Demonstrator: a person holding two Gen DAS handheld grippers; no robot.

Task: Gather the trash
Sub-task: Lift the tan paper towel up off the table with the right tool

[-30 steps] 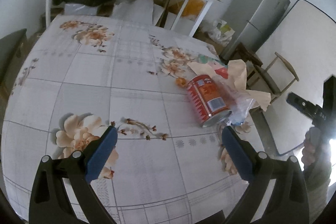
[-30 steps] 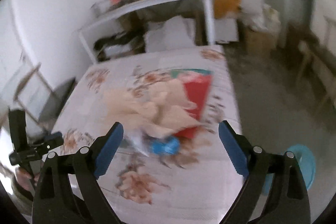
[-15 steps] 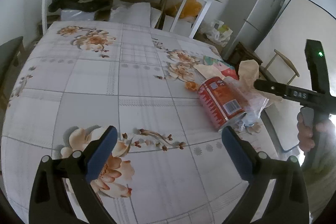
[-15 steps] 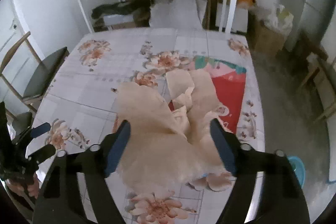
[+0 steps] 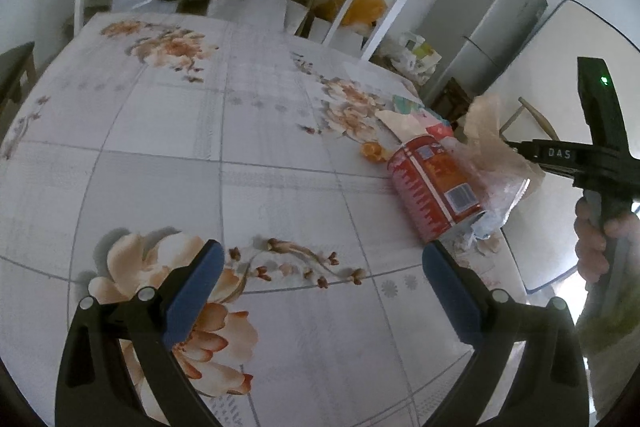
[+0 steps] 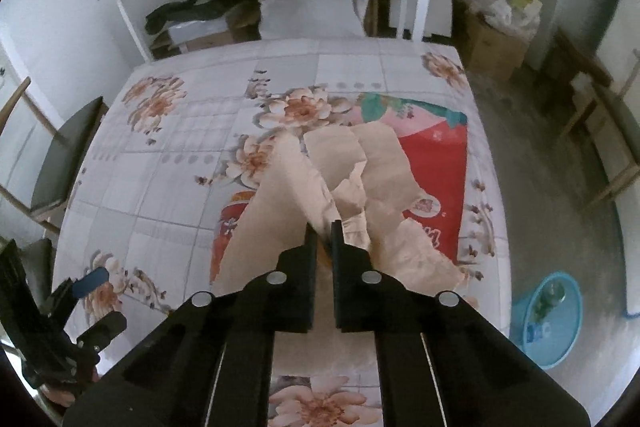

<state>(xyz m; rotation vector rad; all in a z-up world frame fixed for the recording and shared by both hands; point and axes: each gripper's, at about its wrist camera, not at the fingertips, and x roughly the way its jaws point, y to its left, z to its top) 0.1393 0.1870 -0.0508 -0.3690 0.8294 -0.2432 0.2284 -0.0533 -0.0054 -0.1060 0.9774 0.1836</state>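
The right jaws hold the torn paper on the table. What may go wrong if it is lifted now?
1. The right gripper, whose jaws have just closed on the paper, pinches only a crumpled fold; the torn sheet may rip and leave pieces.
2. The paper lies over the red can and clear plastic, so lifting might drag them or roll the can.
3. The blue bin stands on the floor past the table edge; scraps may drop short.

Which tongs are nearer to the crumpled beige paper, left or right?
Right. The right tongs are shut on the beige paper; the left tongs hang open over the tablecloth, apart from it.
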